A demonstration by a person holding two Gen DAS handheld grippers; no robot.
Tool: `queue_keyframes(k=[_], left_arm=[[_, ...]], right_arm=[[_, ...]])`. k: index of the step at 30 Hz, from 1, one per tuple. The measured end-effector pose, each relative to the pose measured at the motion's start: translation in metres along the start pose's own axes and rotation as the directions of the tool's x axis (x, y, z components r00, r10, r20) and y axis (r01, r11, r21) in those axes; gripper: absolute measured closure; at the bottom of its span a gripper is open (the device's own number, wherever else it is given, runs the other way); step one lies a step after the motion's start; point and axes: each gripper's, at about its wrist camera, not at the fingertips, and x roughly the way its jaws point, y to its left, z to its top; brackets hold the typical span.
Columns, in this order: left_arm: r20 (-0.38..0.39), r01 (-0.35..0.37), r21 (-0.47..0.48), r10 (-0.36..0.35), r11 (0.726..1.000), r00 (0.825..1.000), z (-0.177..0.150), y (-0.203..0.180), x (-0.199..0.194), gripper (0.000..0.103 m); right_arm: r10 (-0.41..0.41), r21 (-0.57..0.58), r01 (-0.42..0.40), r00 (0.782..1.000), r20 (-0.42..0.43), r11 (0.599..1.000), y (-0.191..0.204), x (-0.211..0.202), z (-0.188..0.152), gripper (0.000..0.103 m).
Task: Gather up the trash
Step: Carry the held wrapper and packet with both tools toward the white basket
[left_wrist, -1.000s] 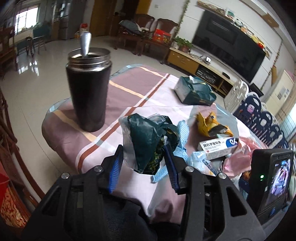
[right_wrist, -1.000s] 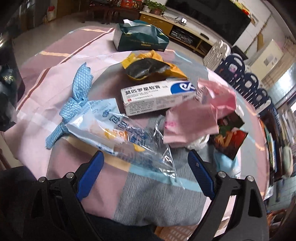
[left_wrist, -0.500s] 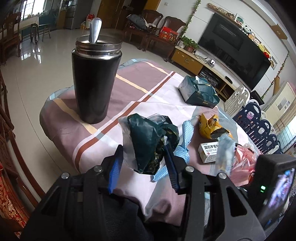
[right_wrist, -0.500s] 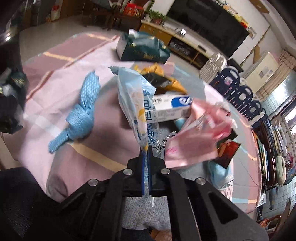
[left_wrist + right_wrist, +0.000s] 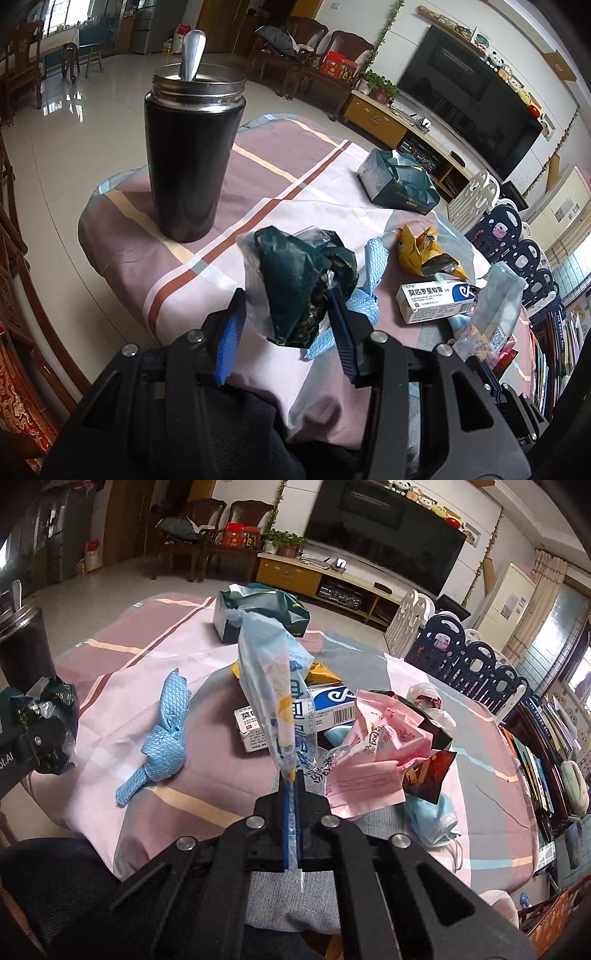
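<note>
We are looking across the table from left to right: the black steel canister (image 5: 195,162) is standing upright on the striped tablecloth (image 5: 280,177), and our left gripper (image 5: 284,314) is holding a crumpled dark green wrapper (image 5: 295,288), its fingers partly apart and pressing on the bundle (clear film is wrapped around it). Further right, our right gripper (image 5: 291,794) is pinching a clear blue-printed plastic bag (image 5: 273,686) with its fingers fully together, lifting it upright above the ointment box (image 5: 325,705) and pink paper bag (image 5: 373,760).

Soft daylight, sharp focus, fisheye-warped edges
</note>
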Motion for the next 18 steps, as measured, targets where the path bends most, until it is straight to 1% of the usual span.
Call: queue_keyframes(k=[9,18], left_arm=[[-0.001,-0.001,-0.004,0.001,1.000,1.000,-0.001,0.000,0.001,0.057],[-0.002,-0.003,0.003,0.003,1.000,1.000,-0.001,0.000,0.001,0.057]], right_arm=[[0.047,0.072,-0.047,0.999,0.012,0.996,-0.012,-0.002,-0.002,0.100],[0.052,0.081,-0.053,0.998,0.019,0.995,-0.013,-0.003,-0.003,0.100]])
